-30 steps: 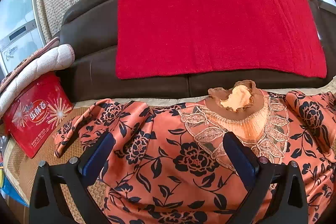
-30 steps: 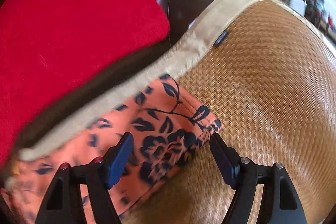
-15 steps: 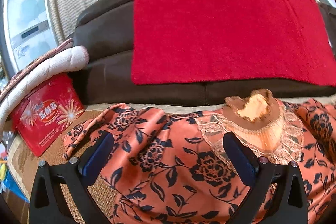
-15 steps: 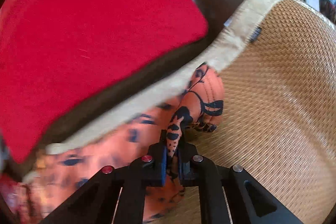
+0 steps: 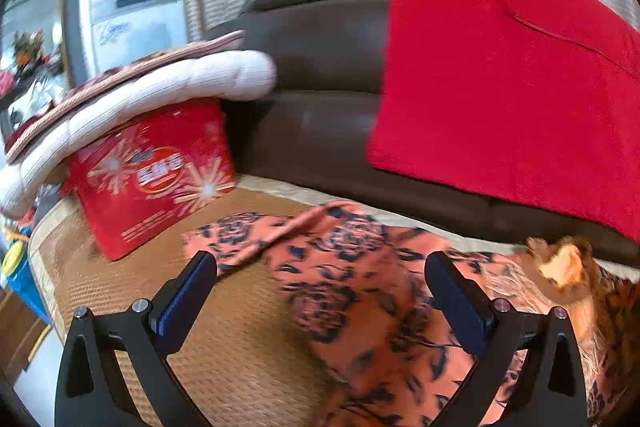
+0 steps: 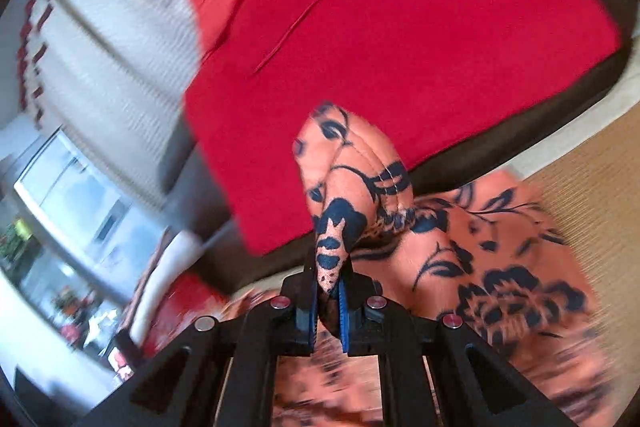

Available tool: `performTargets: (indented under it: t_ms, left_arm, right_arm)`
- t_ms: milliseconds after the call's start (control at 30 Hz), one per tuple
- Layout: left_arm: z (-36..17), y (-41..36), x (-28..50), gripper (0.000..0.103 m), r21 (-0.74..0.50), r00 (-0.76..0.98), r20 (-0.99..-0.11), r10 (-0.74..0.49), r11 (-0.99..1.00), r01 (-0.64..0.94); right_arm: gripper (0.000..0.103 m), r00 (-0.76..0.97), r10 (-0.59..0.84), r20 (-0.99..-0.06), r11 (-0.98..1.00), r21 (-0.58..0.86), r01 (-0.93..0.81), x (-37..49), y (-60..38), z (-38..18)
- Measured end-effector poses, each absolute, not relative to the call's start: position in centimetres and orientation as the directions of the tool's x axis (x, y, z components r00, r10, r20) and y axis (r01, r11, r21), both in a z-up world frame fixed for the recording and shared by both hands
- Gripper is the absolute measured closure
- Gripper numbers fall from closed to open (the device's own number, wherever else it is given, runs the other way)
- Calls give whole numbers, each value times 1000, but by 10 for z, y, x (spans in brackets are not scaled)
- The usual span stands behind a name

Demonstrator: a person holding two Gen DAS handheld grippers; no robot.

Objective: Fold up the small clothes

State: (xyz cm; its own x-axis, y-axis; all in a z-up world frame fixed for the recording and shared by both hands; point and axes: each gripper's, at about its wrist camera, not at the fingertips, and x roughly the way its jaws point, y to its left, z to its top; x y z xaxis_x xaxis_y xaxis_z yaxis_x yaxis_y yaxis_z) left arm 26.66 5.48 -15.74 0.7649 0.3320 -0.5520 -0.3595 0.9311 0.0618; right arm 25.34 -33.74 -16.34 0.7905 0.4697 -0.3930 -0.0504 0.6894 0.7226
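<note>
An orange blouse with dark flower print [image 5: 360, 291] lies spread on a woven mat [image 5: 224, 347] on a sofa seat. Its brown lace collar [image 5: 560, 259] shows at the right of the left wrist view. My left gripper [image 5: 320, 287] stands open above the blouse's left sleeve [image 5: 240, 235], nothing between its fingers. In the right wrist view my right gripper [image 6: 329, 311] is shut on the blouse's other sleeve [image 6: 348, 187], which stands up from the pads, lifted off the mat [image 6: 592, 187], with the rest of the blouse [image 6: 500, 259] trailing below.
A red towel [image 5: 500, 87] hangs over the dark brown sofa back [image 5: 320, 75]. A red printed box [image 5: 152, 175] leans at the mat's left end under a white quilted cushion [image 5: 160, 95]. A blue and yellow item [image 5: 16, 267] sits beyond the mat's left edge.
My right gripper shut on the sleeve end, then lifted it and swung toward the blouse's middle. The left gripper, still open, moved left from the collar toward the left sleeve.
</note>
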Motion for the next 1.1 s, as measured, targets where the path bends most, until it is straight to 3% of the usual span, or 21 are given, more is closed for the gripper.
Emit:
performTargets:
  t_ms: [233, 267, 300, 333, 367, 500, 633, 767, 867, 967, 1033, 1100]
  left_arm:
    - [-158, 89, 264, 0, 39, 745, -563, 357, 912, -408]
    - [-158, 88, 264, 0, 44, 746, -561, 360, 912, -407]
    - [-158, 89, 264, 0, 48, 747, -559, 361, 913, -405]
    - [-157, 89, 264, 0, 49, 748, -558, 359, 914, -403]
    - [-157, 89, 264, 0, 47, 749, -560, 355, 915, -400]
    - [-157, 89, 264, 0, 49, 746, -569, 346, 920, -389]
    - [-160, 83, 268, 0, 44, 743, -587, 322, 929, -367]
    - [-159, 82, 267, 0, 65, 740, -571, 354, 919, -390]
    - [-159, 85, 267, 0, 93, 722, -558, 409, 896, -435]
    - [-164, 85, 267, 0, 112, 700, -566, 434, 883, -457]
    - [-167, 77, 265, 0, 94, 711, -581, 396, 900, -425]
    - [-169, 52, 263, 0, 108, 741, -575, 348, 929, -353]
  right_arm:
    - [86, 599, 691, -404, 572, 812, -112, 277, -232, -219]
    - [71, 568, 714, -410, 563, 819, -116, 276, -220, -227]
    - [31, 544, 721, -428, 572, 811, -120, 274, -210, -231]
    - [16, 529, 730, -433, 575, 807, -133, 268, -204, -232]
    - [13, 543, 732, -411, 567, 810, -151, 263, -205, -234]
    - [13, 625, 690, -364, 569, 807, -158, 250, -225, -215]
    - [13, 744, 528, -410, 672, 737, -71, 232, -265, -187]
    - [13, 936, 134, -325, 768, 631, 110, 181, -343, -142]
    - [13, 954, -56, -296, 846, 493, 203, 159, -359, -125]
    - [14, 916, 21, -402, 839, 505, 202, 178, -357, -150]
    - [26, 861, 91, -500, 840, 502, 204, 198, -352, -172]
    - [54, 809, 162, -566, 831, 520, 197, 218, -351, -193]
